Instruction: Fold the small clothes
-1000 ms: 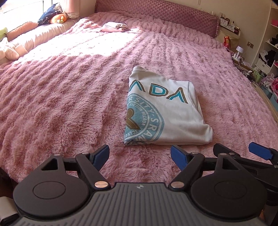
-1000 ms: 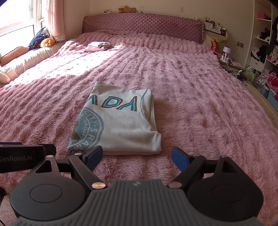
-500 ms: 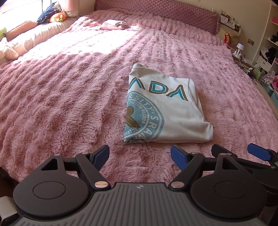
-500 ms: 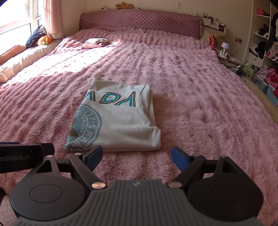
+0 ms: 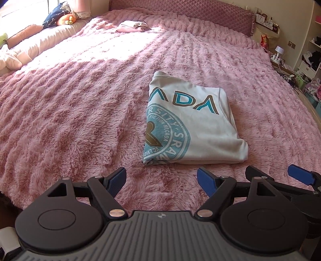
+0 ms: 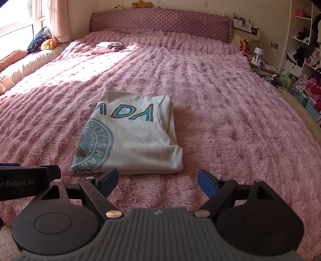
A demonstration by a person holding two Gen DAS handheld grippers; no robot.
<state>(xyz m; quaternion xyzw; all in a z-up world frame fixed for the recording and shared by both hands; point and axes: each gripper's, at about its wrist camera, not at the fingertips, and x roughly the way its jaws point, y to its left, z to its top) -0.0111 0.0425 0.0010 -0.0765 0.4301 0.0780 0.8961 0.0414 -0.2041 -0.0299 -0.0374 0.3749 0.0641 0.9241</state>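
Observation:
A folded pale grey T-shirt (image 5: 192,124) with teal lettering and a round teal print lies flat on the pink fluffy bedspread (image 5: 70,112). It also shows in the right wrist view (image 6: 130,136). My left gripper (image 5: 161,179) is open and empty, just short of the shirt's near edge. My right gripper (image 6: 157,179) is open and empty, also just short of the near edge. The right gripper shows at the lower right of the left wrist view (image 5: 280,174). The left gripper's body (image 6: 24,180) shows at the left of the right wrist view.
A small folded pile of clothes (image 6: 108,47) lies far back on the bed near the quilted headboard (image 6: 160,22). Cushions and soft toys (image 5: 60,18) line the window side at left. Shelves and clutter (image 6: 301,66) stand beyond the bed's right edge.
Both grippers have drawn back slightly and tilted; the shirt appears a little farther and higher in the views. The shirt itself has not moved. Both jaws stay open.

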